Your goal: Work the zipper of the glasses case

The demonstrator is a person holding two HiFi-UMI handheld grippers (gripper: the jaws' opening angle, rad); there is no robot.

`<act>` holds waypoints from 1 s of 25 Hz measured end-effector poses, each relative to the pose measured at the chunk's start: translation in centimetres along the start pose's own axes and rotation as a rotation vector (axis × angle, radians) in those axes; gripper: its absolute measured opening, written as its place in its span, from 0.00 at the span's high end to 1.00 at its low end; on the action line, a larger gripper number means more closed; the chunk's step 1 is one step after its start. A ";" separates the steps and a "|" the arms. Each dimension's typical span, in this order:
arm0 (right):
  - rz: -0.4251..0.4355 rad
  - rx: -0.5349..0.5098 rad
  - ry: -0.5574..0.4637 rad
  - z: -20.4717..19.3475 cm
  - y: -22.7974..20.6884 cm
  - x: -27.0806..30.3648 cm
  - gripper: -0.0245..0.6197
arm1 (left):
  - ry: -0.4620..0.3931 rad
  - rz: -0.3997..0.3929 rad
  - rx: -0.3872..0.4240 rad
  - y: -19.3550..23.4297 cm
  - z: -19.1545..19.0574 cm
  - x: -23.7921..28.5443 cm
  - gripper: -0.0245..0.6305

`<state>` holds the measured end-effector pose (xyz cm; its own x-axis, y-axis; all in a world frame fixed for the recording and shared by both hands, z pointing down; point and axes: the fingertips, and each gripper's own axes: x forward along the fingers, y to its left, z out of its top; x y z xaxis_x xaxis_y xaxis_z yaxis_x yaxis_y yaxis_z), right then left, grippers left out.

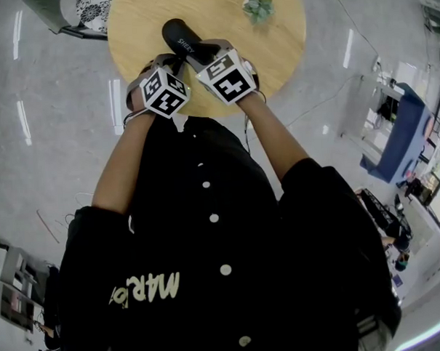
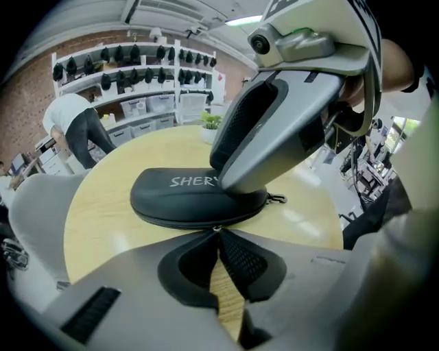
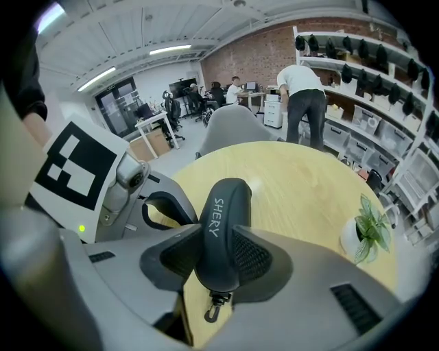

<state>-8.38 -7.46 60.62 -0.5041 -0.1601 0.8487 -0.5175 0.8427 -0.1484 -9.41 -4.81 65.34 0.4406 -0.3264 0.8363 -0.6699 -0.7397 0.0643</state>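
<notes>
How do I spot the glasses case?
Find the round wooden table. Near its edge closest to the person lies the glasses case, held by the right gripper. It's black and oval with white letters, unlike the small green plant.

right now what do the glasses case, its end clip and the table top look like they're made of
Glasses case: black moulded shell, probably fabric- or leatherette-covered foam; matte with a soft sheen and printed white lettering.
End clip: likely dark metal, thin and glossy, though too small to be sure.
Table top: pale wood or wood-look laminate; straight grain lines, satin reflections.
</notes>
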 end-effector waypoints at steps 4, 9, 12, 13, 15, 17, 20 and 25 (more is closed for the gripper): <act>0.001 -0.004 0.004 -0.1 0.0 0.0 0.74 | -0.013 0.005 -0.002 0.3 -0.1 -0.3 0.95; 0.000 -0.005 0.013 -0.1 0.0 0.0 0.75 | 0.022 0.009 0.048 0.5 -0.1 -0.7 0.95; -0.011 -0.003 0.022 -0.1 -0.1 0.1 0.75 | 0.047 0.004 0.070 0.8 -0.2 -0.7 0.95; -0.015 -0.004 0.025 -0.2 -0.1 0.1 0.75 | 0.053 0.004 0.076 0.9 -0.3 -0.7 0.95; -0.016 -0.013 0.026 -0.4 -0.1 0.2 0.75 | 0.064 0.006 0.088 1.1 -0.3 -0.7 0.95; -0.016 -0.018 0.029 -0.5 -0.2 0.2 0.75 | 0.076 0.006 0.095 1.5 -0.4 -0.7 0.95; -0.015 -0.016 0.030 -0.5 -0.2 0.1 0.74 | 0.093 0.010 0.098 2.4 -0.4 -0.8 0.95; -0.027 -0.019 0.036 -0.4 -0.2 0.2 0.75 | 0.123 0.013 0.151 4.3 -0.7 -0.9 0.95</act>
<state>-8.12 -7.48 61.01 -0.4648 -0.1650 0.8699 -0.5170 0.8482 -0.1153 -13.08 -7.28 65.22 0.3501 -0.2693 0.8972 -0.5737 -0.8188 -0.0219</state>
